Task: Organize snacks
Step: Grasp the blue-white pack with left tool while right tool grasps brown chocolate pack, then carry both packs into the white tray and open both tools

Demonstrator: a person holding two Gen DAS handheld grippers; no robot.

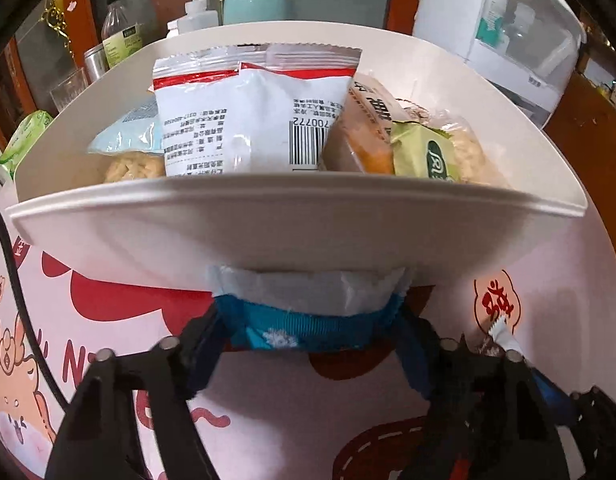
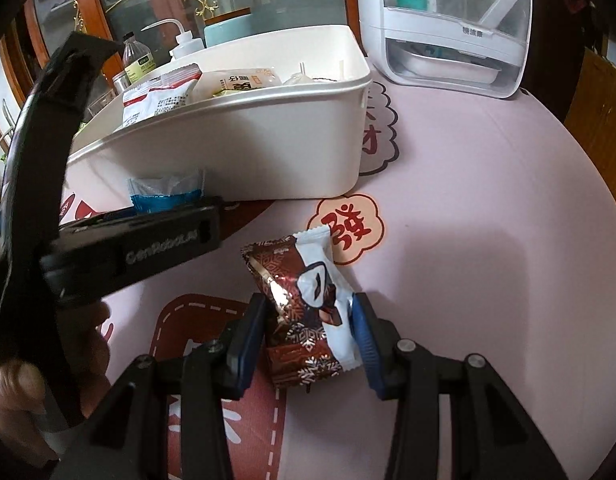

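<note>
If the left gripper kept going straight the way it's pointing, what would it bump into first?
Probably the white bin. The left gripper is closed on a blue-and-white snack that already sits right against the bin's near wall, so the snack would press into that wall first. Whether they are touching yet is hard to tell.

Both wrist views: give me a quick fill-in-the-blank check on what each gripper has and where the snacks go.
1. The right gripper is shut on a ____-and-white snack packet.
2. The left gripper grips a packet whose nearer end is ____.
3. That packet lies against the outer wall of the white ____.

Missing words: brown; blue; bin
</note>
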